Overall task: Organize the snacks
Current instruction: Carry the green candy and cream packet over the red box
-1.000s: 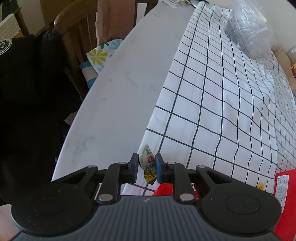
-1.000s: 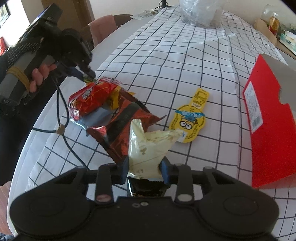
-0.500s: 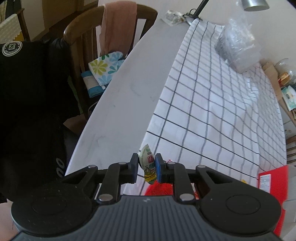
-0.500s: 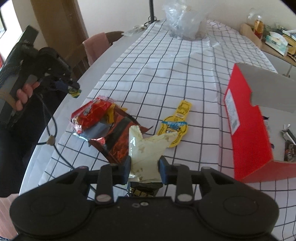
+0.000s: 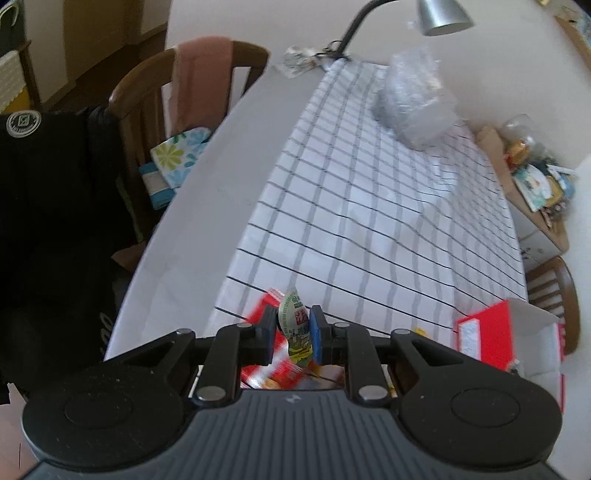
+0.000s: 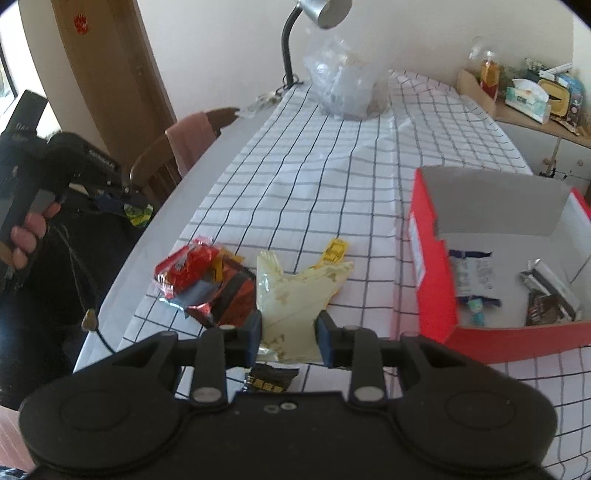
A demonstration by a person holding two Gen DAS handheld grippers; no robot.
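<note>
My left gripper is shut on a small green-and-white snack packet and holds it in the air over the table's left edge; it also shows in the right wrist view. My right gripper is shut on a pale yellow snack bag, held above the checked cloth. A red snack bag and a dark red one lie on the cloth to the left. A red box stands open at the right, with several snacks inside.
A yellow flat packet lies behind the pale bag, a black packet under my right gripper. A clear plastic bag and a desk lamp stand at the table's far end. A wooden chair stands at the left.
Both grippers have risen with their packets held. The right view has lifted and now shows the inside of the red box. The left gripper has drawn back from the red bag.
</note>
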